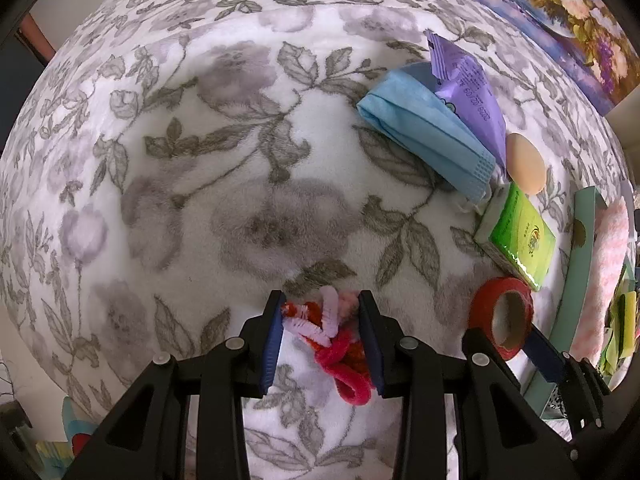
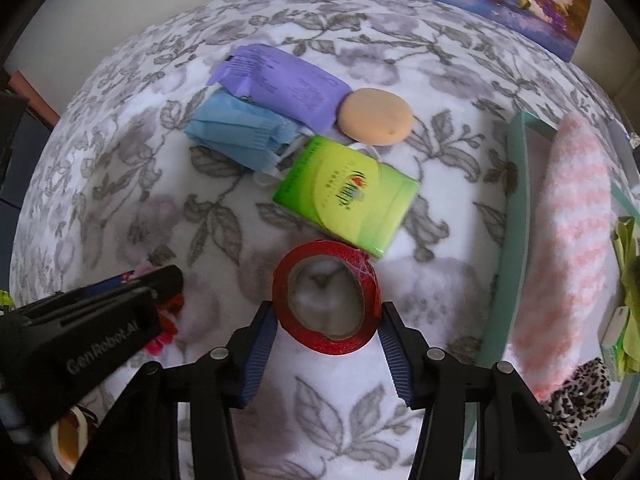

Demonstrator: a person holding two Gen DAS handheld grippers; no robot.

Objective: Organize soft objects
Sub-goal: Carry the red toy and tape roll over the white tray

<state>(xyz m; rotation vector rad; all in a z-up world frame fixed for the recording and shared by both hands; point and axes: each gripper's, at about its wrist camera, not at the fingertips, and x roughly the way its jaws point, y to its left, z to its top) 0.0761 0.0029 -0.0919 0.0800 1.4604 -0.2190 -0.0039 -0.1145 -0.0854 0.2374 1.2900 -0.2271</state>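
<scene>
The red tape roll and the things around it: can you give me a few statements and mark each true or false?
1. The red tape roll sits between the fingers of the right gripper. True.
2. The left gripper holds a blue face mask. False: its fingers are closed on a bundle of fuzzy pipe cleaners; the blue face mask lies on the blanket.
3. The green tissue pack lies just beyond the tape roll. True.
4. The round beige sponge rests inside the teal box. False: it lies on the floral blanket, beside the purple packet.
5. A pink fluffy cloth lies in the teal box. True.
</scene>
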